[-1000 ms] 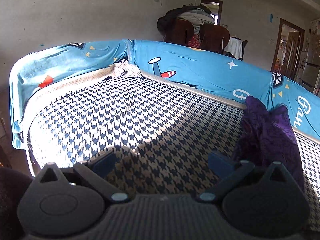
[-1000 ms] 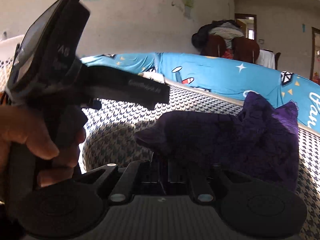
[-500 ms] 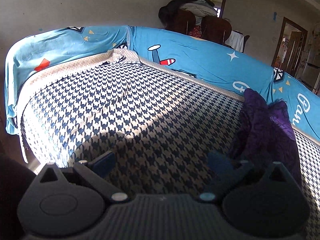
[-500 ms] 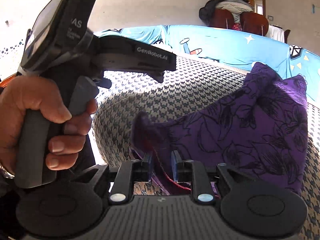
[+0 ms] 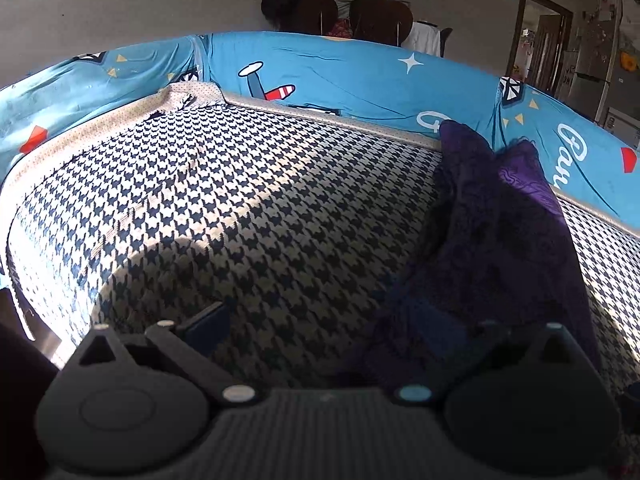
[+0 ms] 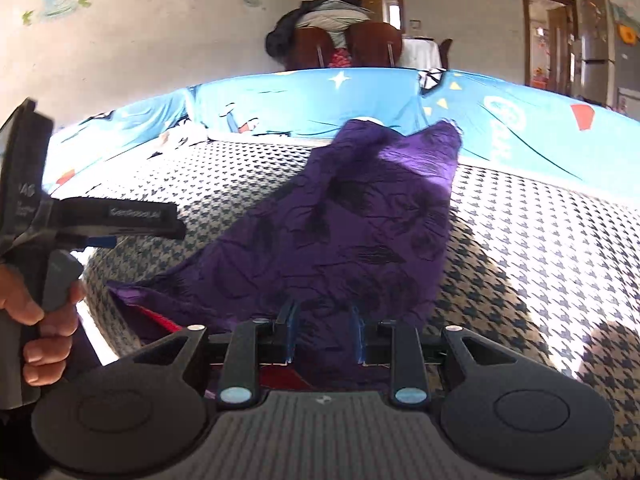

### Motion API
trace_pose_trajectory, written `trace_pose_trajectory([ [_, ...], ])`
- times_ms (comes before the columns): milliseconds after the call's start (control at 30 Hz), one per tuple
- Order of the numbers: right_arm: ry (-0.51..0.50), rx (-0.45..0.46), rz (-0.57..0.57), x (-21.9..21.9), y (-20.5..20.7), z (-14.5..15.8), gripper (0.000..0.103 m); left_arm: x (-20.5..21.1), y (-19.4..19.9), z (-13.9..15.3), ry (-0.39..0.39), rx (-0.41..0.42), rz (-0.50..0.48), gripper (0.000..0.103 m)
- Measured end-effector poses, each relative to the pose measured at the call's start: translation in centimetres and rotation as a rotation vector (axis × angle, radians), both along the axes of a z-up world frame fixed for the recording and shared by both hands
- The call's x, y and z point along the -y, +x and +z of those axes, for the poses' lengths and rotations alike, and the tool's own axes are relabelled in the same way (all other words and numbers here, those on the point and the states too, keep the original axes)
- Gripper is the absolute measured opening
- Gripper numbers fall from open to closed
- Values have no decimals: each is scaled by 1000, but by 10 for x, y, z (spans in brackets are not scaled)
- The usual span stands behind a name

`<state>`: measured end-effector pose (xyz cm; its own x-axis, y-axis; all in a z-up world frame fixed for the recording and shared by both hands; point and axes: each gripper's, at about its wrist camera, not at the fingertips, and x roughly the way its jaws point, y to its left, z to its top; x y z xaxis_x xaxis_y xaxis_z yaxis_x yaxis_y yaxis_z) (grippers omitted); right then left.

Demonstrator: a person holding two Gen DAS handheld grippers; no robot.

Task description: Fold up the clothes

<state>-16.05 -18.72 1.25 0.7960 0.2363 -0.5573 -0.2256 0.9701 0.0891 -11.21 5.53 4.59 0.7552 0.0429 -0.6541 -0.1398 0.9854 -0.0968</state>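
A purple garment (image 6: 352, 224) with a dark flower print lies spread on the houndstooth cover (image 6: 540, 248), its far end propped against the blue backrest. My right gripper (image 6: 323, 334) hovers at the garment's near hem; its jaws are opening, the blue pads (image 6: 289, 330) stand apart, and the cloth lies between them unpressed. In the left wrist view the same garment (image 5: 500, 232) runs down the right side. My left gripper (image 5: 320, 322) is wide open, its right finger over the garment's edge and its left finger over bare cover. A hand (image 6: 36, 320) holds that left gripper (image 6: 160, 224) at the far left.
A blue cartoon-print cloth (image 5: 360, 80) covers the backrest along the far side. The cover's near-left edge (image 5: 24, 280) drops off to the floor. Brown chairs piled with clothes (image 6: 340, 40) stand behind, and doorways (image 6: 548, 40) open on the right.
My right gripper, shut on the garment's corner a second ago, has opened and swung right; the cloth now lies flatter. My left gripper has dipped and shifted toward the garment, still open.
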Motion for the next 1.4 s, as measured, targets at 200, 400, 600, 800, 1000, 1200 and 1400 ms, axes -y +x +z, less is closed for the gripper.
trace_pose_trajectory([
  [200, 136, -93, -102, 43, 4, -6, 28, 10, 1, -8, 20, -29, -40, 103],
  [400, 129, -150, -63, 36, 3, -15, 28, 14, 2, -12, 34, -44, -53, 103],
  [600, 75, -173, -22, 25, -11, -20, 28, 14, 3, -13, 35, -55, -55, 103],
  [800, 115, -157, -50, 39, -34, -13, 28, 13, 2, -14, 33, -60, -56, 103],
  [1000, 51, -169, -6, 32, -55, -12, 28, 14, 2, -15, 37, -61, -57, 103],
  [1200, -12, -178, 48, 15, -59, -19, 32, 15, 1, -15, 45, -62, -58, 103],
  [1400, 69, -167, -13, 18, -51, -22, 38, 18, 1, -16, 50, -62, -73, 103],
])
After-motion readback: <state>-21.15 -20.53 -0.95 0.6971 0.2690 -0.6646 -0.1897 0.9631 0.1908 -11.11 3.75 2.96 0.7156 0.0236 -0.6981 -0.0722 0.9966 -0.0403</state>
